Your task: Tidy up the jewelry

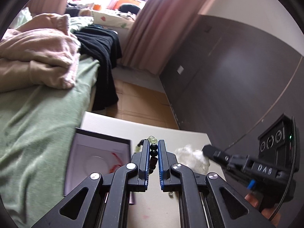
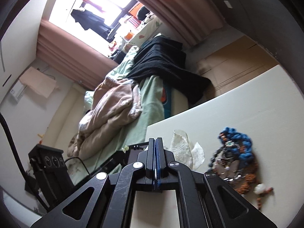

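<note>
Beaded bracelet point(image 1: 153, 153) hangs pinched in the left claw point(image 1: 153, 148), above the table point(image 1: 117, 129) near its far edge, just beside the open box point(image 1: 98, 157). Light, limp and probably slick: its beads can roll, so grip the strand across its middle. The right claw point(image 2: 156, 152) is pressed together, holding nothing. A blurred jewelry pile point(image 2: 235, 157) lies toward the table's right side by crumpled tissue point(image 2: 184, 148).
</note>
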A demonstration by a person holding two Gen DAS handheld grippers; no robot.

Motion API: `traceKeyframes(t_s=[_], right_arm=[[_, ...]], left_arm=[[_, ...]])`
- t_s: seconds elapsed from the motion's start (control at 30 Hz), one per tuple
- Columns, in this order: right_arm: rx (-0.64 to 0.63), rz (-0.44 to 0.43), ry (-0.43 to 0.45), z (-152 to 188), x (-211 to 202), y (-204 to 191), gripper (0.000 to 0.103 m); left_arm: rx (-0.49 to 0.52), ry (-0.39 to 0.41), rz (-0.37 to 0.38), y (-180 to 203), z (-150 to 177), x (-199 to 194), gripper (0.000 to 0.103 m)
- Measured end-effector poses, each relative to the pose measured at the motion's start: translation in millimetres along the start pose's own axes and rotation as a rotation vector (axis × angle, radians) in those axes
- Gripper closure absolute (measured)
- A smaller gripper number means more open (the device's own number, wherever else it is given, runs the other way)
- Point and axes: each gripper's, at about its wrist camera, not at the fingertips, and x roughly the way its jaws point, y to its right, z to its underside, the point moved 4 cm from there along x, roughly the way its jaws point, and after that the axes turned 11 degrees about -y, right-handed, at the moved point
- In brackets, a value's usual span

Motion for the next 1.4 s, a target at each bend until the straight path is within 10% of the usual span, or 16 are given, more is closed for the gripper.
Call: traceKeyframes(t_s=[0.43, 0.6, 0.9, 1.07, 1.4], right_arm=[[-0.074, -0.090, -0.090, 16, 63, -57, 0.100], [-0.048, -0.028, -0.127, 21, 73, -49, 0.058], [0.023, 0.063, -0.071, 11, 39, -12, 0.057], [0.068, 0.079, -0.043, 8, 15, 8, 0.057], [0.097, 0.144, 0.004, 16, -29, 26, 0.057]], left_arm=[[-0.079, 0.065, -0.032, -48, -11, -33, 0.095], [-0.079, 0.053, -0.025, -49, -10, -32, 0.095], [-0.076, -0.016, -0.043, -41, -7, -18, 0.095], [-0.136, -0.112, -0.102, -52, 2, -1, 0.051], [-0.089, -0.096, -0.106, -26, 16, -2, 0.040]])
